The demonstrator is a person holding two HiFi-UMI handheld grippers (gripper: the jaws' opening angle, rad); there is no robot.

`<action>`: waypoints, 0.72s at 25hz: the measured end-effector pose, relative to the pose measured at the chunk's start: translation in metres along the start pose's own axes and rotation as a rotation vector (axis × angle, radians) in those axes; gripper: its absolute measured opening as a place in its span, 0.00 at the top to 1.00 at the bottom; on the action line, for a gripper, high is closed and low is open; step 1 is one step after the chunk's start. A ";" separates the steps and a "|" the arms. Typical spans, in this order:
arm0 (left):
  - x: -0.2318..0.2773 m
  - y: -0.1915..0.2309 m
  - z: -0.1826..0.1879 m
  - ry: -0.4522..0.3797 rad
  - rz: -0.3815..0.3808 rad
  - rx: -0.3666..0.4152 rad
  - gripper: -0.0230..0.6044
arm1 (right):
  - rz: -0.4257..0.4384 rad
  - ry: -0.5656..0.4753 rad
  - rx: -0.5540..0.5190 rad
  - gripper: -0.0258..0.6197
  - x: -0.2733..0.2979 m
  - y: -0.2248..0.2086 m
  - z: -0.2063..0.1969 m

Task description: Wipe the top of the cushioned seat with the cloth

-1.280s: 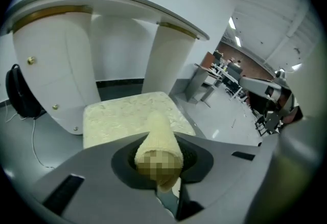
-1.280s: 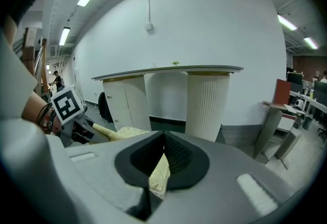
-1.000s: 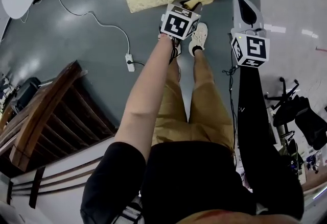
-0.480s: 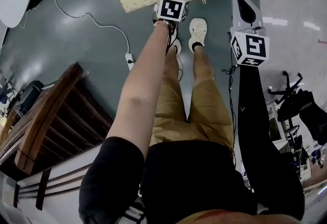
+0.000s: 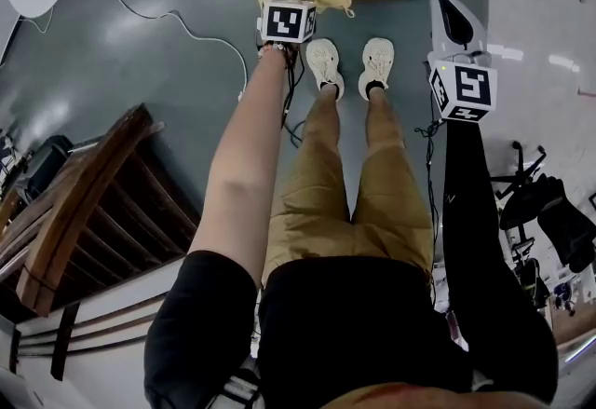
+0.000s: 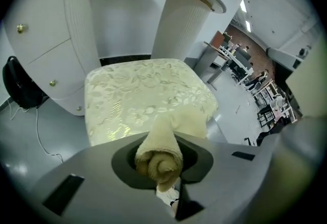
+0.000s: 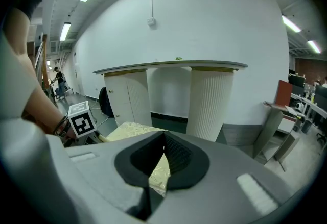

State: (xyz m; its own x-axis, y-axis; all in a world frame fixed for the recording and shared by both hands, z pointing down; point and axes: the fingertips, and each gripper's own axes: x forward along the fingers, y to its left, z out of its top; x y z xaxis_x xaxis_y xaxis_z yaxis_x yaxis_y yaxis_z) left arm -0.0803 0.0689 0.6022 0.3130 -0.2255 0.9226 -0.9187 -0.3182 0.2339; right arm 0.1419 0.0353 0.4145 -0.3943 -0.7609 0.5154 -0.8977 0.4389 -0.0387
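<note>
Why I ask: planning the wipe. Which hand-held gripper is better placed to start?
Left. The left hand-held gripper is shut on the cloth at the near edge of the cushioned seat; the right hand-held gripper is shut on nothing, off to the side.

You wear a black shirt, tan trousers and white shoes; your grey left hand-held gripper and right hand-held gripper each bear a black-and-white marker cube.

The bare left arm reaches out in front, and the left gripper squeezes a rolled cloth in its jaws. The right arm, in a black sleeve, holds the right gripper out with its jaws together and nothing in them.
</note>
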 end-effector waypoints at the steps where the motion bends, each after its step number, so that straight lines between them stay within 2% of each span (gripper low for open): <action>1: -0.004 0.014 -0.005 0.002 0.008 -0.010 0.87 | 0.004 0.002 -0.010 0.96 0.005 0.006 0.002; 7: -0.032 0.087 -0.030 0.006 0.068 -0.068 0.87 | 0.018 0.006 -0.055 0.96 0.030 0.039 0.021; 12: -0.053 0.149 -0.064 0.052 0.154 -0.118 0.87 | 0.019 -0.024 -0.057 0.96 0.050 0.058 0.041; 18: -0.075 0.188 -0.079 0.034 0.231 -0.171 0.87 | 0.010 -0.037 -0.040 0.96 0.056 0.064 0.047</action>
State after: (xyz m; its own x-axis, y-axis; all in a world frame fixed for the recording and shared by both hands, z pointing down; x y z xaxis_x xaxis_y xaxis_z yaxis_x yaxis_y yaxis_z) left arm -0.2956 0.0988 0.6013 0.0854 -0.2423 0.9664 -0.9929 -0.1016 0.0622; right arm 0.0529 -0.0017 0.4003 -0.4104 -0.7732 0.4834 -0.8855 0.4646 -0.0086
